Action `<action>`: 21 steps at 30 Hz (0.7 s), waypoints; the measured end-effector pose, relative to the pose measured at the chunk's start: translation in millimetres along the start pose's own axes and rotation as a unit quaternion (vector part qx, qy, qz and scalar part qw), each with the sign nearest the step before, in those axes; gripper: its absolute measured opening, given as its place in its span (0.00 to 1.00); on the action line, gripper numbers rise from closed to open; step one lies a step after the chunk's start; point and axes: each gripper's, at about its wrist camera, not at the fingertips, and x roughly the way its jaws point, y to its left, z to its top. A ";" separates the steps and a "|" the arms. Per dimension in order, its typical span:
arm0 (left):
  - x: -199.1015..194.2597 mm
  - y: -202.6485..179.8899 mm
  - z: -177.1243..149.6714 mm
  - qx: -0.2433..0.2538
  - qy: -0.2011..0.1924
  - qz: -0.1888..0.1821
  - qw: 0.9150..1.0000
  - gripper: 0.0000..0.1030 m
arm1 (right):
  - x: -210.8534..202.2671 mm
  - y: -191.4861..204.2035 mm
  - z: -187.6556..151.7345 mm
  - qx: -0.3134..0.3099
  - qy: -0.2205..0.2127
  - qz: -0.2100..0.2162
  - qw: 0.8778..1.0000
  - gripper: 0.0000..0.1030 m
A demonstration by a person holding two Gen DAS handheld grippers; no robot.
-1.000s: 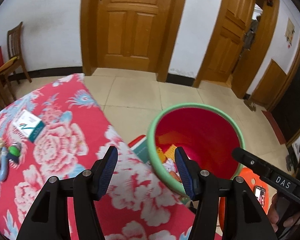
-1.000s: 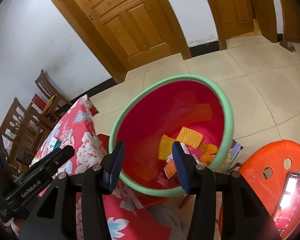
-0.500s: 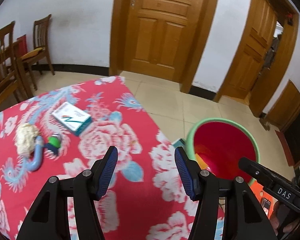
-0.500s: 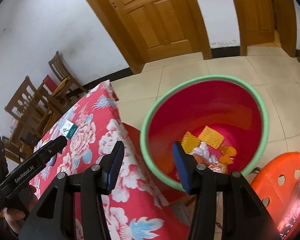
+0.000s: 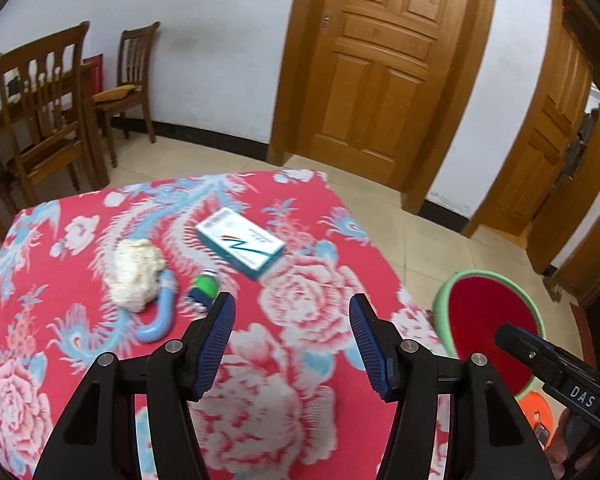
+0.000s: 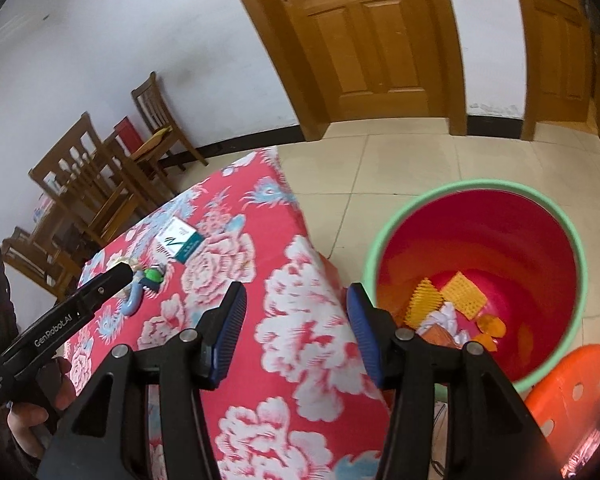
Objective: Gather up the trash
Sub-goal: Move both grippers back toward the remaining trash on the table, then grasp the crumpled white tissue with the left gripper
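Note:
On the red flowered tablecloth lie a white and teal box, a crumpled white wad and a small green and blue item. My left gripper is open and empty, above the cloth in front of them. The box also shows in the right wrist view. My right gripper is open and empty over the table's right edge. The red bin with a green rim stands on the floor to the right and holds orange and white scraps. The bin also shows in the left wrist view.
An orange plastic stool stands by the bin. Wooden chairs stand at the far left by the white wall. Wooden doors are at the back. Beige tile floor lies beyond the table.
Both grippers have swung left, away from the bin and toward the table. The trash items on the cloth now sit closer and more central in the left wrist view.

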 end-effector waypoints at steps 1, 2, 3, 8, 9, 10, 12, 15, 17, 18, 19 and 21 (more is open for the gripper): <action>0.2 4.6 0.1 -0.002 0.000 0.005 1.000 0.59 | 2.7 4.3 0.6 -0.002 0.002 0.002 1.000 0.53; 0.8 8.6 -0.1 -0.004 0.000 0.008 1.000 0.59 | 5.4 7.9 0.9 -0.004 0.004 0.004 1.000 0.53; 1.3 13.8 -0.4 -0.007 0.001 0.014 1.000 0.59 | 8.3 11.4 1.7 -0.006 0.006 0.006 1.000 0.53; 5.4 37.9 2.5 -0.020 0.000 0.036 0.999 0.59 | 23.9 31.6 5.2 -0.024 0.018 0.017 0.999 0.53; 5.7 42.6 3.0 -0.023 0.000 0.039 0.999 0.59 | 25.7 36.0 5.8 -0.028 0.020 0.018 0.999 0.53; 6.8 48.5 4.2 -0.027 -0.001 0.044 0.999 0.59 | 28.2 40.0 6.2 -0.034 0.021 0.020 0.999 0.53; 9.0 56.9 6.5 -0.032 -0.001 0.051 0.998 0.59 | 33.3 47.0 8.3 -0.042 0.024 0.022 0.999 0.53; 14.2 69.5 10.2 -0.039 0.000 0.064 0.997 0.59 | 43.8 58.8 11.6 -0.056 0.030 0.026 0.998 0.57; 18.0 76.1 11.4 -0.042 0.000 0.071 0.997 0.59 | 50.9 66.6 13.4 -0.064 0.035 0.029 0.997 0.57; 21.3 81.0 12.3 -0.045 0.001 0.076 0.996 0.59 | 55.1 70.3 14.4 -0.068 0.037 0.030 0.997 0.57; 24.9 85.5 13.0 -0.047 0.003 0.081 0.996 0.59 | 60.5 74.2 14.9 -0.072 0.041 0.032 0.996 0.57; 31.9 92.4 14.1 -0.052 0.006 0.087 0.995 0.59 | 68.3 79.0 16.7 -0.077 0.046 0.037 0.995 0.60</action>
